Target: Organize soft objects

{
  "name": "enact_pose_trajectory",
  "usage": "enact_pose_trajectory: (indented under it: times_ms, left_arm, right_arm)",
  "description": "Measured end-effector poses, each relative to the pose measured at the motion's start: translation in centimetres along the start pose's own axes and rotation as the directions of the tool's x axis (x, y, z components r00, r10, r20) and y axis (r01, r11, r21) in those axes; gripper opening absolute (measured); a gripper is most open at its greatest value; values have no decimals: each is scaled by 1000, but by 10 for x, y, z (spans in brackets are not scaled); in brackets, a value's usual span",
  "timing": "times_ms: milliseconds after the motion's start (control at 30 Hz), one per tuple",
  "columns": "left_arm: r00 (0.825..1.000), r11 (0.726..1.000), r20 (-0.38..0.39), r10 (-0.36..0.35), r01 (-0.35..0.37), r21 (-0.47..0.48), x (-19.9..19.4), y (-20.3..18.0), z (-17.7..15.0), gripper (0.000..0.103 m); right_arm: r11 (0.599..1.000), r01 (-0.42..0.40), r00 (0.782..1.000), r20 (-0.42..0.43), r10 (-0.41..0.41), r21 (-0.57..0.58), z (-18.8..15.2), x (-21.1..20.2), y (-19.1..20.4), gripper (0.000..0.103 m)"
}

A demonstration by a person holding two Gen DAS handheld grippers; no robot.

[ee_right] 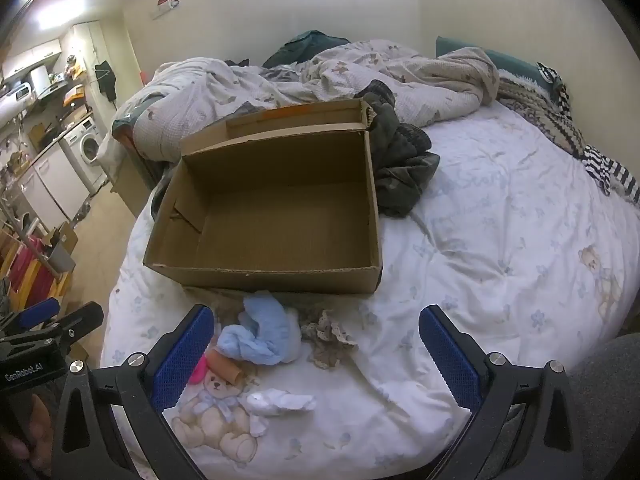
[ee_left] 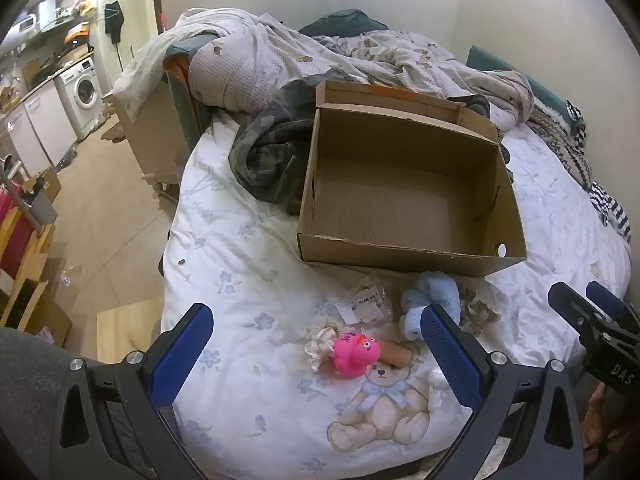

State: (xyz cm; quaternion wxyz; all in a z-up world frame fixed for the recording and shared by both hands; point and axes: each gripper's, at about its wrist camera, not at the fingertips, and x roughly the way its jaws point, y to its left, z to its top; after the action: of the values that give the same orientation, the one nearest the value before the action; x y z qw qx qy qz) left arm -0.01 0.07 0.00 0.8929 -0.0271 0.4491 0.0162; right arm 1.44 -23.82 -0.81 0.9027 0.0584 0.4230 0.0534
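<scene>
While both my left gripper (ee_left: 316,344) and right gripper (ee_right: 316,344) hang released, the fluffy blue cloth (ee_right: 266,334) lies crumpled just ahead, near the bed's (ee_right: 500,240) front edge.

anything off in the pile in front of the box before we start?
One oddity: a brown cardboard tube lies among the soft items, beside the pink plush toy, and it looks rigid, not soft. The cardboard box is empty with a ragged front rim.

One open brown cardboard box (ee_left: 404,200); one pink rubber duck (ee_left: 354,354); one light-blue fluffy cloth (ee_right: 266,334); one cardboard tube (ee_left: 396,354).
</scene>
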Motion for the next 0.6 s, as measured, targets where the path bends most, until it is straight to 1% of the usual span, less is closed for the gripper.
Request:
enact_pose_trajectory:
  times_ms: [600]
  left_arm:
    - [1000,1000,1,3,-3,-3,-1,2,2,103]
  right_arm:
    - [1000,0,1000,-3,0,1,0,0,-2,103]
